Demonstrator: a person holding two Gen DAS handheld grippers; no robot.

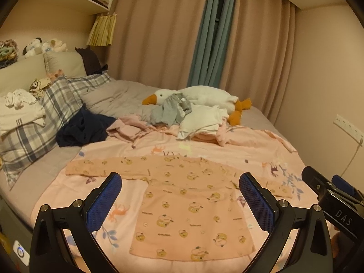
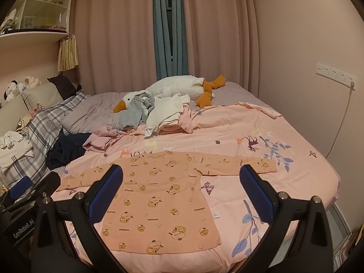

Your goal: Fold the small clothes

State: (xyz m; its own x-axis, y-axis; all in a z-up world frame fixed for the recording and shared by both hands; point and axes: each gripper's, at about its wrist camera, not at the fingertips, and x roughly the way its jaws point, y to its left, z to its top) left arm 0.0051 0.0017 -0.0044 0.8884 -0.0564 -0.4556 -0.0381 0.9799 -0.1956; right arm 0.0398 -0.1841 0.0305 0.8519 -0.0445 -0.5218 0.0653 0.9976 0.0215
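Lying flat on the pink sheet of the bed, the small shirt sits between and just beyond the fingers of the left gripper, whose blue pads are spread wide apart with nothing held. In the right wrist view the shirt lies mostly toward the left finger of the right gripper, which is also spread wide and holds nothing. Neither gripper touches the cloth.

The shirt is peach-orange, printed with little round cartoon creatures and small words. It is laid out smooth, both long sleeves stretched sideways, hem nearest the cameras, neck toward the far end of the bed. A small white label rests on the sheet just beside the shirt's hem corner.

Beyond the shirt's neck lies a heap of pink, white and grey clothes, and behind that a white plush goose. A dark garment is crumpled beside the plaid pillow.
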